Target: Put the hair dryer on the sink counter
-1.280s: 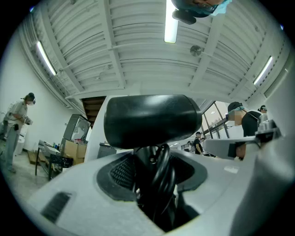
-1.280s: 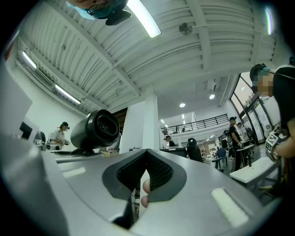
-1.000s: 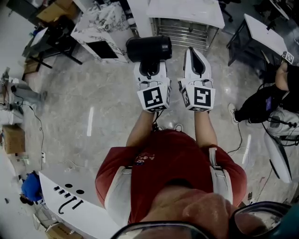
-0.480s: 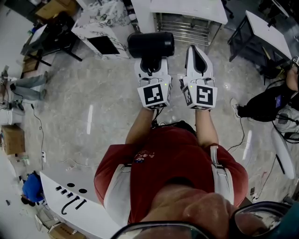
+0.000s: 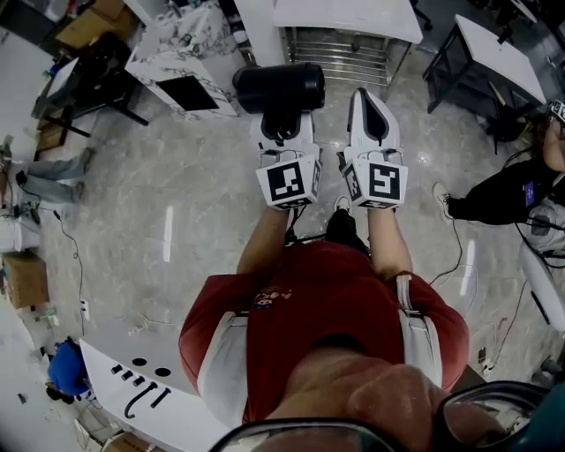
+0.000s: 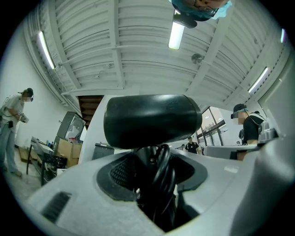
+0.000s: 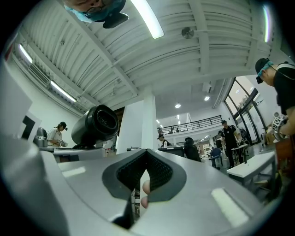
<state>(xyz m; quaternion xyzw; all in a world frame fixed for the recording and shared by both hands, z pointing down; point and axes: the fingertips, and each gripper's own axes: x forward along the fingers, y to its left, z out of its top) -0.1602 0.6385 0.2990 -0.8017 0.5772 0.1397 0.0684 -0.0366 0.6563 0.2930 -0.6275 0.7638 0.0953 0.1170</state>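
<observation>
The black hair dryer (image 5: 278, 86) hangs above the floor, its barrel lying crosswise over my left gripper (image 5: 284, 124). That gripper is shut on the dryer's handle, with the coiled cord bunched between the jaws. The barrel (image 6: 152, 120) fills the middle of the left gripper view above my left gripper (image 6: 154, 161). My right gripper (image 5: 371, 97) is beside it on the right, shut with nothing in it. In the right gripper view my right gripper (image 7: 145, 159) has its pads together at the tip, and the hair dryer (image 7: 94, 123) shows at the left.
A white counter with a metal rack (image 5: 349, 18) stands straight ahead. A marble-patterned cabinet (image 5: 181, 62) is to its left and a dark-framed table (image 5: 494, 53) to its right. A person in black (image 5: 503, 190) sits at the right. A white curved panel (image 5: 132, 388) lies at the lower left.
Both grippers keep their pose, and the dryer stays in the left one. The floor and furniture have shifted a little as the person walks. A foot now shows below the grippers.
</observation>
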